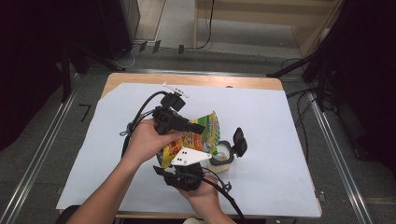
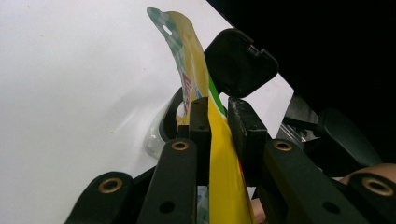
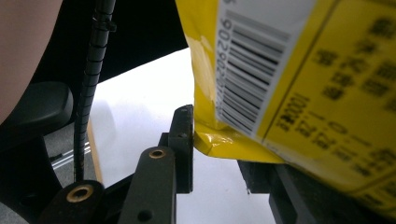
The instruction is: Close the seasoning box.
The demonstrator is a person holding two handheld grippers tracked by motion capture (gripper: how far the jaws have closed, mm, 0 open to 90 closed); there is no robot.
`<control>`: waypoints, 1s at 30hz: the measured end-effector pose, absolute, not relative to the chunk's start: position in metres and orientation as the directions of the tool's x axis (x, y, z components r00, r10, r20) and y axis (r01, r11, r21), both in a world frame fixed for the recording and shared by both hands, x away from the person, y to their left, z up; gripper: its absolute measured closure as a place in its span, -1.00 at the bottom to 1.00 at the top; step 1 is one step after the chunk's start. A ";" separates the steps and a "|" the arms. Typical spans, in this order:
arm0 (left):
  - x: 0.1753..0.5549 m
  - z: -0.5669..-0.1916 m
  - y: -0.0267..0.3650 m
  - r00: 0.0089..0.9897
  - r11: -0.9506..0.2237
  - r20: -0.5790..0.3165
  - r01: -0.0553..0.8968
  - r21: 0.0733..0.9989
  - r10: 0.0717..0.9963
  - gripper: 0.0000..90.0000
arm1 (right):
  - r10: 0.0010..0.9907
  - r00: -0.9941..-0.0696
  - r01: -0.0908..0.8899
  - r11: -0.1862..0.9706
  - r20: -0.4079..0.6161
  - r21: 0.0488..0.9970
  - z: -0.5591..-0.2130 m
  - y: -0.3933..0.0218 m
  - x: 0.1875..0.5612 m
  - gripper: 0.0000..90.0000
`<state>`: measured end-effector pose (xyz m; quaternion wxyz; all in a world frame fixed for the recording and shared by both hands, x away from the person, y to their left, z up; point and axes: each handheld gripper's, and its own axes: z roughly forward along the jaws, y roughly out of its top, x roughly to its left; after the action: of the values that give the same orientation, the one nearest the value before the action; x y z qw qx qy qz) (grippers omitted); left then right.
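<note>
Above the white sheet on the worktop [image 1: 261, 121], a person holds a yellow snack bag [image 1: 198, 135] in the air between two grippers. The left gripper [image 2: 218, 122] is clamped on the upper edge of the bag; in the left gripper view the thin yellow film passes straight between its two black pads. The right gripper [image 3: 219, 149] takes the bottom corner of the bag, near the barcode; its one jaw touches the folded seam, but the other jaw is hidden behind the bag, so I cannot tell if it really pinches. A tape roll [image 1: 223, 153] lies on the sheet just beside the bag, with a black cap-like part [image 1: 239, 141] next to it. To my judgement the bag is already picked up and secured at the top, and it looks not yet opened. What is left seems to be pulling or tearing it, or setting it down.
</note>
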<state>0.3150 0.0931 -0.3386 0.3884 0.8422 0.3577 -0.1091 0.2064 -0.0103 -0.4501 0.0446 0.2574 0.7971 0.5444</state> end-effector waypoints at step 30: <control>0.319 -0.340 0.098 0.712 -0.419 -0.497 0.697 0.582 0.495 0.78 | 0.456 -0.868 0.351 0.281 0.197 0.893 -0.448 -0.010 0.207 0.56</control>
<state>0.3191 0.0982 -0.3396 0.4032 0.8329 0.3579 -0.1254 0.2068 -0.0099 -0.4475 0.0487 0.2525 0.7988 0.5438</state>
